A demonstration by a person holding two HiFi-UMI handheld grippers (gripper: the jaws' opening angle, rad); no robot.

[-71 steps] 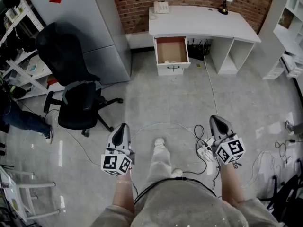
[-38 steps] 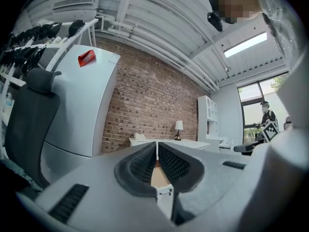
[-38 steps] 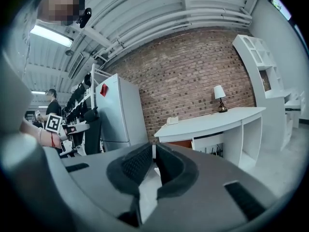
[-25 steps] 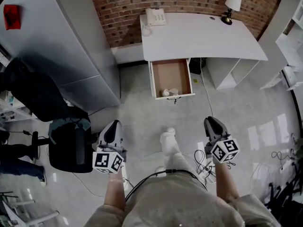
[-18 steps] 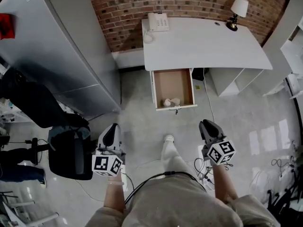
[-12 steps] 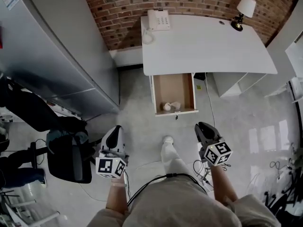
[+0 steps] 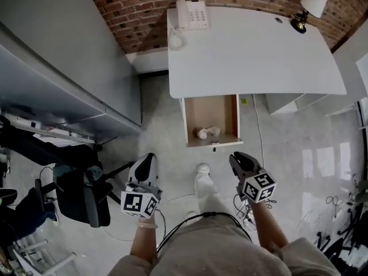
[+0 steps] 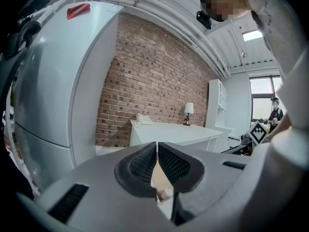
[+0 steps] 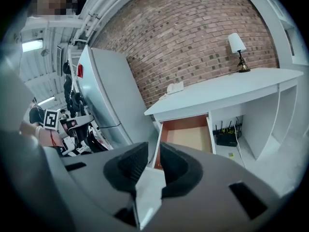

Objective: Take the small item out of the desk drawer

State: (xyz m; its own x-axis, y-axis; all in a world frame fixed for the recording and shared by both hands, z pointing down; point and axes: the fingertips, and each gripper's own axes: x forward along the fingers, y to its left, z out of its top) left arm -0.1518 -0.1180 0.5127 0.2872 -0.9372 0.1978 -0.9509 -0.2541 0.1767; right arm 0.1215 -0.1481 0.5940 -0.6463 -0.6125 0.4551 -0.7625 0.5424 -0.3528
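Grey floor lies under both grippers, which I hold out ahead of me. My left gripper (image 7: 149,157) has its jaw tips touching (image 8: 157,148), with nothing pinched between them. My right gripper (image 7: 236,157) shows a narrow gap between its jaws (image 9: 155,154); that gap is empty, and the drawer's edge shows through it. My shoe (image 7: 201,170) is on the floor between the two grippers.

Just beyond the gripper tips is the open drawer (image 7: 209,112), pulled out from under the desk (image 7: 247,50). The small item (image 7: 207,133), white, rests on the drawer floor close behind the front panel. It lies ahead of both grippers and between their lines, somewhat nearer the right one, and neither touches it. Through the left jaws it appears as a pale lump (image 8: 167,193).

Further back, a telephone (image 7: 191,14) and a lamp (image 7: 307,7) stand on the desktop, against the brick wall (image 7: 144,4).

Compared with a second ago, the drawer front sits much closer to both gripper tips, and the office chair (image 7: 80,191) has slid toward the left edge of the head view. The item has not shifted in the drawer.
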